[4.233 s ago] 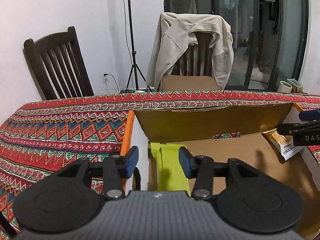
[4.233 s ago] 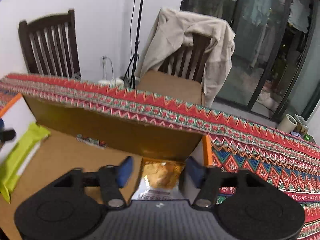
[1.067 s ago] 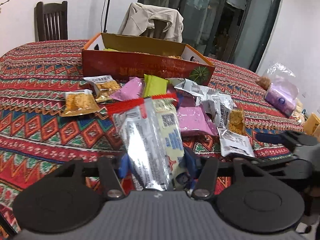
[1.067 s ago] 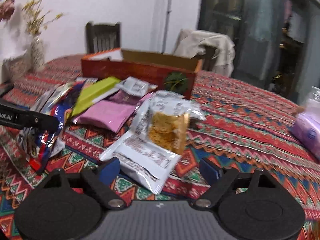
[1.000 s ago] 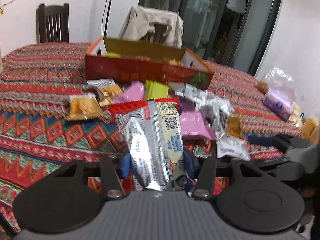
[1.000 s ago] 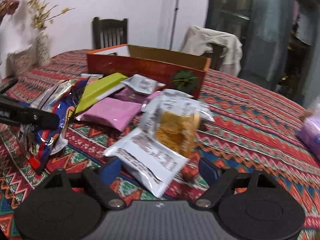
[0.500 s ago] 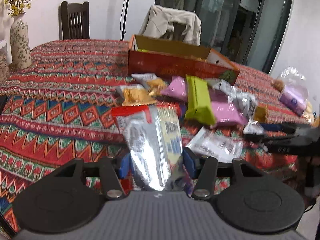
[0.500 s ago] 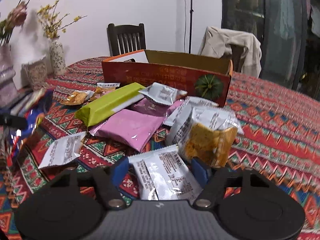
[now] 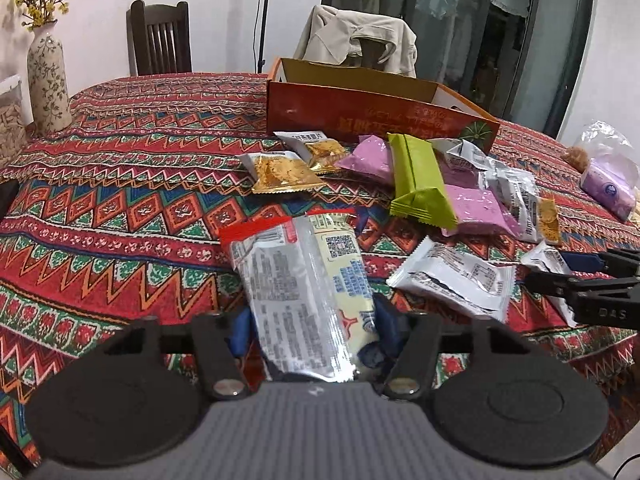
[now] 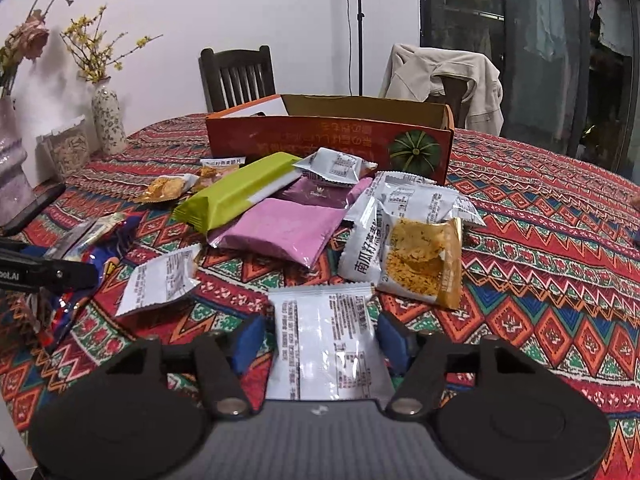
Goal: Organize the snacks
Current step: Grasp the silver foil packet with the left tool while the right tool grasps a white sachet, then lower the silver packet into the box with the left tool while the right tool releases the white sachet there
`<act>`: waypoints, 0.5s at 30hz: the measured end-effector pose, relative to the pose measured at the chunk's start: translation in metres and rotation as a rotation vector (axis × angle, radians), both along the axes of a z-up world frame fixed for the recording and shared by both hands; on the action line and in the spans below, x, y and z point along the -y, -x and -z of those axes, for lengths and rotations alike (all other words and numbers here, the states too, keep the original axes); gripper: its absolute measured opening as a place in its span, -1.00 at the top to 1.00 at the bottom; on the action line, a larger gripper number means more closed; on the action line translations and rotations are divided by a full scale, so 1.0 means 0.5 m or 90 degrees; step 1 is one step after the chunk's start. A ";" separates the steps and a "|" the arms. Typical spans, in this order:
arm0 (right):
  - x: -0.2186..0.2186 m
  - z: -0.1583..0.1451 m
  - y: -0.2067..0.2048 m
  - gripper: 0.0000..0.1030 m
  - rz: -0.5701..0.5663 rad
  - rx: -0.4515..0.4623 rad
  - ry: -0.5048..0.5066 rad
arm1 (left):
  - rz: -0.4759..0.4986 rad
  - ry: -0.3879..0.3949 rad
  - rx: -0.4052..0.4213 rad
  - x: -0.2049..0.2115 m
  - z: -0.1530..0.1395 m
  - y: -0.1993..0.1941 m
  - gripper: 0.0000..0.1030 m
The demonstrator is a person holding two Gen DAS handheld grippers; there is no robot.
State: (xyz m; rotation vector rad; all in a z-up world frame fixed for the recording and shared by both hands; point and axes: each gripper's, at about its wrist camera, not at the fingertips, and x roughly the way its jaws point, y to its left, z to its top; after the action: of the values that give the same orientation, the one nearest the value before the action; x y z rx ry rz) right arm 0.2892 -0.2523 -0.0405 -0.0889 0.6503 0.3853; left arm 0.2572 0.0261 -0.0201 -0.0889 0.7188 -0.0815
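My left gripper point(image 9: 308, 324) is shut on a silver snack packet with a red top point(image 9: 296, 280), held just above the patterned tablecloth. My right gripper point(image 10: 320, 342) straddles a white snack packet point(image 10: 326, 344) lying flat on the cloth. Its jaws are closing, and a sliver of gap shows at the left pad. The same gripper point(image 9: 548, 268) shows at the right edge of the left wrist view. Behind lie a green bar point(image 10: 236, 192), pink packets point(image 10: 280, 232) and a cracker packet point(image 10: 420, 264). The open orange box point(image 10: 328, 140) stands beyond them.
More small packets point(image 9: 280, 168) lie left of the pile. Vases point(image 10: 108, 120) and a dark phone point(image 10: 32, 208) sit at the table's left side. A purple tissue pack point(image 9: 608, 188) lies far right. Chairs stand behind the table, one draped with a jacket point(image 9: 360, 40).
Both grippers have come back from over the box to the pile. The left one has carried the silver packet leftward and slightly lower. The right jaws have narrowed around the white packet.
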 end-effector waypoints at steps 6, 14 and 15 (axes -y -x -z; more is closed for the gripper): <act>-0.010 -0.004 0.008 0.17 0.015 0.003 0.003 | 0.011 -0.001 0.000 0.001 -0.009 0.027 -0.08; 0.011 -0.025 0.044 0.21 0.035 0.019 -0.022 | 0.036 0.027 0.038 -0.005 -0.067 0.026 -0.08; 0.014 -0.034 0.045 0.21 0.034 0.025 -0.030 | 0.044 0.033 0.044 -0.006 -0.079 0.016 -0.08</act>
State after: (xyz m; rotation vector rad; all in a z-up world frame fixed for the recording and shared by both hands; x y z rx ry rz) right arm 0.2666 -0.2592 -0.0235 -0.0340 0.6036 0.3462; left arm 0.2493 0.0292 0.0192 -0.1111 0.6514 -0.1681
